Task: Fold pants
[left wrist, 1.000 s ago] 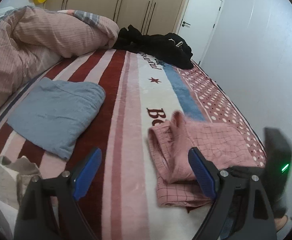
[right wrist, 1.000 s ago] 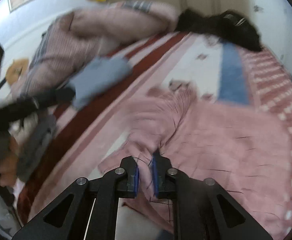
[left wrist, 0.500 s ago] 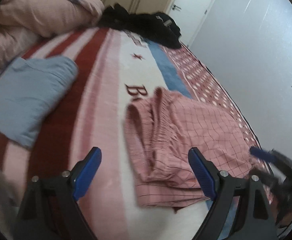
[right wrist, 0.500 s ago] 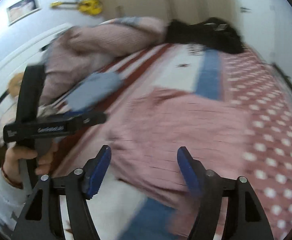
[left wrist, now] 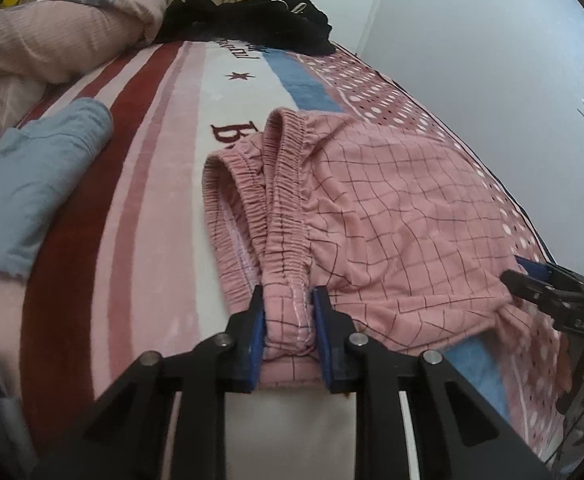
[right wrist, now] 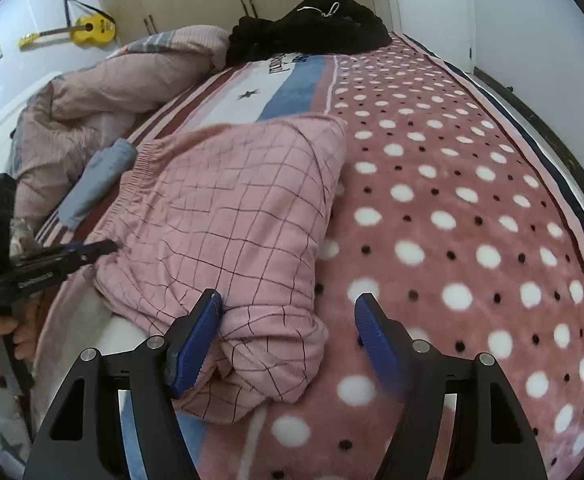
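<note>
Pink checked pants (left wrist: 376, 216) lie folded on the bed, elastic waistband toward the left. My left gripper (left wrist: 289, 324) is shut on the near end of the waistband. In the right wrist view the pants (right wrist: 227, 216) fill the middle, and my right gripper (right wrist: 287, 316) is open, its jaws astride the near right corner of the pants, not closed on them. The left gripper also shows at the left of the right wrist view (right wrist: 103, 246), and the right gripper at the right edge of the left wrist view (left wrist: 532, 276).
A folded blue garment (left wrist: 35, 176) lies left of the pants. A pink quilt (left wrist: 47, 40) and black clothes (left wrist: 251, 20) sit at the far end. The bed's right edge (right wrist: 564, 176) drops to the floor by the wall.
My left gripper moved in and closed on the waistband. My right gripper let go of the pants, opened wide and moved to their right corner.
</note>
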Demonstrator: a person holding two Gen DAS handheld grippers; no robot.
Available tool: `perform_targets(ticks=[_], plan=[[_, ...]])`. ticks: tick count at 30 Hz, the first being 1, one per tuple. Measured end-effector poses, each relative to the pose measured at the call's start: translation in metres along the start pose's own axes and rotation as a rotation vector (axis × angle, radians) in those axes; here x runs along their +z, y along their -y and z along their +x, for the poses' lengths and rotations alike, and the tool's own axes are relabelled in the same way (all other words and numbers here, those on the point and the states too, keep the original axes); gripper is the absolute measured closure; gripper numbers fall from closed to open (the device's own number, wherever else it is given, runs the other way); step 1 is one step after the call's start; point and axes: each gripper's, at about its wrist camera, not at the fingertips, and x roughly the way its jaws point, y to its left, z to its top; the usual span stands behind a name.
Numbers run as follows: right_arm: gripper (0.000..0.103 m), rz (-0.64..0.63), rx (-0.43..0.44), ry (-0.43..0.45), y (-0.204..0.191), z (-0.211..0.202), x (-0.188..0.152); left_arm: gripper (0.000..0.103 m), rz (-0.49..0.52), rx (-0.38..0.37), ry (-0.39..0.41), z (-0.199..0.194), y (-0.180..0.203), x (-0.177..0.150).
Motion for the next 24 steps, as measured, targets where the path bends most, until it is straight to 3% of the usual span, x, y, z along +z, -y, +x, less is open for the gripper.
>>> perform_targets(ticks=[4, 8, 9, 10, 12, 16, 24], plan=[[0.038, 0.001, 0.011, -0.025, -0.001, 0.007, -0.010, 0.084, 0.011, 0.004, 0.004, -0.005, 0.000, -0.005], [0.038, 0.003, 0.014, 0.044, 0.000, -0.013, -0.012, 0.080, 0.048, 0.047, 0.036, -0.017, 0.007, -0.001], [0.038, -0.009, 0.013, 0.056, -0.002, -0.020, -0.014, 0.074, 0.059, 0.054, 0.047, -0.021, 0.010, 0.000], [0.038, -0.020, 0.017, 0.059, -0.005, -0.025, -0.015, 0.061, 0.068, 0.055, 0.063, -0.027, 0.014, 0.002], [0.037, -0.074, 0.019, 0.046, -0.015, -0.032, -0.021, 0.048, 0.084, 0.032, 0.099, -0.038, 0.021, 0.004], [0.036, -0.183, -0.025, -0.011, -0.034, -0.025, -0.034, 0.048, 0.116, 0.022, 0.107, -0.046, 0.034, 0.007], [0.034, -0.217, -0.048, -0.066, -0.045, -0.010, -0.042, 0.048, 0.105, 0.029, 0.051, -0.027, 0.031, 0.004]])
